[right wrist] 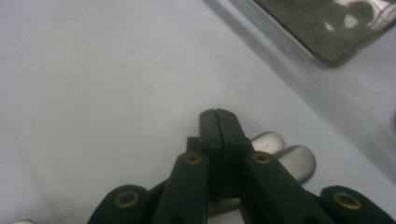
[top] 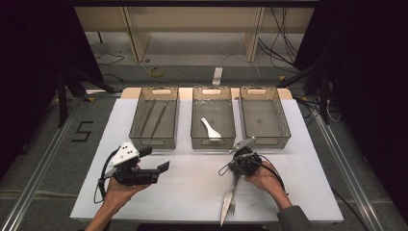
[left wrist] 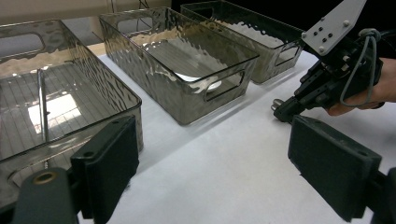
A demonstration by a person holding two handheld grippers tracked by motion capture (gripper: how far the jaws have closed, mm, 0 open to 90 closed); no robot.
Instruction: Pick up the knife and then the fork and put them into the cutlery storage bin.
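A metal fork [top: 232, 206] and knife [top: 224, 212] lie side by side on the white table [top: 192, 192] near its front edge. My right gripper [top: 238, 169] points down over their handle ends, held in a hand. In the right gripper view its jaws [right wrist: 217, 112] are pressed together, and two rounded metal handle ends [right wrist: 299, 161] lie just beneath and beside them. My left gripper [top: 155, 160] hovers at the front left, jaws wide apart with nothing between them [left wrist: 212, 128]. It faces the right gripper [left wrist: 282, 111].
Three clear smoky bins stand in a row at the back. The left bin [top: 136, 115] holds thin dark sticks [top: 159, 118], the middle bin [top: 213, 140] a white spoon [top: 210, 130], and the right bin [top: 285, 120] shows nothing inside. Cables trail beyond the table.
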